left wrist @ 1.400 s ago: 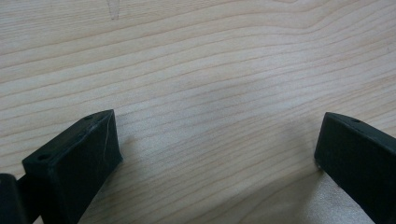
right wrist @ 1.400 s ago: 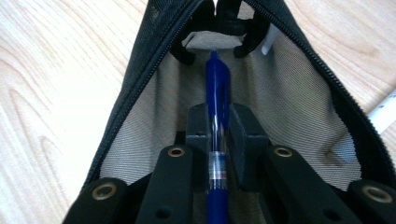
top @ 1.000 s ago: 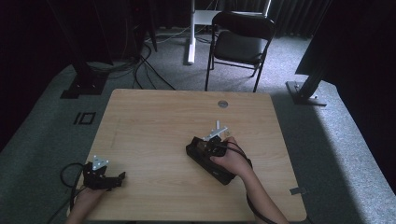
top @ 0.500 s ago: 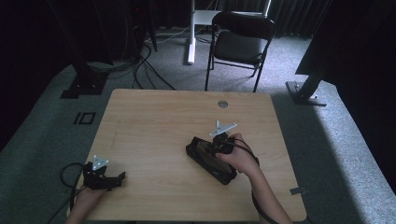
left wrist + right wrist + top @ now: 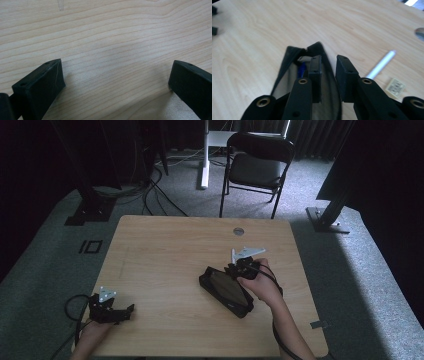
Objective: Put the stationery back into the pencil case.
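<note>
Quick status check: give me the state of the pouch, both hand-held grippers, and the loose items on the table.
Black pouch: open, blue item inside.
Right hand-held gripper: jaws nearly closed astride the pouch's edge; grip unclear.
Left hand-held gripper: open, nothing between the jaws, low over the table.
White pen: lying flat.
Small eraser: lying flat.

No text, brand or number can be read. A small pale label (image 5: 395, 86) lying on the tabletop (image 5: 262, 37) in the right gripper view carries dark print, but it is too blurred to make out.
</note>
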Available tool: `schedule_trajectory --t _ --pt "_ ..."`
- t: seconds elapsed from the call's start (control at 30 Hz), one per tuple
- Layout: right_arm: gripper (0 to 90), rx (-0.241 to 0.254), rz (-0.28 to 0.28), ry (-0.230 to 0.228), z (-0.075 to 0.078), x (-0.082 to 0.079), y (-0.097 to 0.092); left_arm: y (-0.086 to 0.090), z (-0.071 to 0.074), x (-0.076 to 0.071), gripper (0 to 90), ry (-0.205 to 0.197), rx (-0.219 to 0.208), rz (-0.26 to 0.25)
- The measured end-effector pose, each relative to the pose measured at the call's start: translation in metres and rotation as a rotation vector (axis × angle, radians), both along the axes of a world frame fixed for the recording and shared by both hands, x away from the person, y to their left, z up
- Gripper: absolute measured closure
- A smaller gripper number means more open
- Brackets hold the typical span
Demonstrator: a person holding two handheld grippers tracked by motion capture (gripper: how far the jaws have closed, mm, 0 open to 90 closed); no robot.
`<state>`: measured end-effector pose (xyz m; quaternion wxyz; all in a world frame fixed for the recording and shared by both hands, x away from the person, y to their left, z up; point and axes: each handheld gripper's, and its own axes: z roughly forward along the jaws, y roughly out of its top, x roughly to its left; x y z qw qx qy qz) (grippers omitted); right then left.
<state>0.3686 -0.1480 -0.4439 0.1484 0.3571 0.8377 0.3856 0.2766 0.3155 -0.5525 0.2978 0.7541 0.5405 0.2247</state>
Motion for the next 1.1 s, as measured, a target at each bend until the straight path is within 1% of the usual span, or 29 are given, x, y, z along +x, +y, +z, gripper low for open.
schedule_trajectory --t 0.03,0.1,0.13,0.2,0.23,0.27,0.33,0.37,0.4,0.43,0.5,0.57,0.73,0.87,0.9,0.93,1.0,1.03,1.1 --pt "74.3 0.0 0.0 0.0 0.0 0.0 0.0 0.0 0.0 0.0 0.3 0.0 0.0 0.0" --pt "73.8 0.016 -0.02 -0.003 0.0 0.002 -0.003 0.0 0.0 0.0 0.3 0.0 0.0 0.0" --pt "73.0 0.018 -0.044 -0.01 -0.001 0.004 -0.006 0.0 0.0 0.0 0.4 0.0 0.0 0.0" --pt "73.1 0.021 -0.055 -0.011 -0.002 0.005 -0.008 0.0 0.0 0.0 0.4 0.0 0.0 0.0" --pt "73.3 0.021 -0.064 -0.021 -0.003 0.006 -0.009 0.0 0.0 0.0 0.4 0.0 0.0 0.0" --pt "73.5 0.023 -0.085 -0.03 -0.003 0.007 -0.011 0.0 0.0 0.0 0.3 0.0 0.0 0.0" --pt "73.9 0.025 -0.104 -0.037 -0.004 0.009 -0.014 0.0 0.0 0.0 0.4 0.0 0.0 0.0" --pt "73.9 0.025 -0.123 -0.05 -0.006 0.011 -0.017 0.0 0.0 0.0 0.3 0.0 0.0 0.0" --pt "73.9 0.025 -0.123 -0.05 -0.006 0.011 -0.017 0.0 0.0 0.0 0.3 0.0 0.0 0.0" --pt "73.4 0.032 -0.14 -0.05 -0.008 0.012 -0.019 0.0 0.0 0.0 0.4 0.0 0.0 0.0" --pt "72.7 0.037 -0.15 -0.052 -0.009 0.014 -0.02 0.0 0.0 0.0 0.4 0.0 0.0 0.0" --pt "71.7 0.048 -0.171 -0.05 -0.012 0.016 -0.022 0.0 0.0 0.0 0.3 0.0 0.0 0.0" --pt "71.4 0.069 -0.233 -0.064 -0.017 0.024 -0.028 0.0 0.0 0.0 0.4 0.0 0.0 0.0" --pt "71.2 0.07 -0.266 -0.055 -0.023 0.03 -0.031 0.0 0.0 0.0 0.3 0.0 0.0 0.0" --pt "70.4 0.074 -0.287 -0.053 -0.026 0.034 -0.033 0.0 0.0 0.0 0.4 0.0 0.0 0.0" --pt "70.4 0.074 -0.287 -0.053 -0.026 0.034 -0.033 0.0 0.0 0.0 0.4 0.0 0.0 0.0" --pt "70.4 0.076 -0.305 -0.049 -0.03 0.037 -0.035 0.0 0.0 0.0 0.4 0.0 0.0 0.0" --pt "70.4 0.073 -0.318 -0.054 -0.031 0.039 -0.036 0.0 0.0 0.0 0.3 0.0 0.0 0.0" --pt "69.9 0.074 -0.343 -0.048 -0.035 0.042 -0.038 0.0 0.0 0.0 0.3 0.0 0.0 0.0"
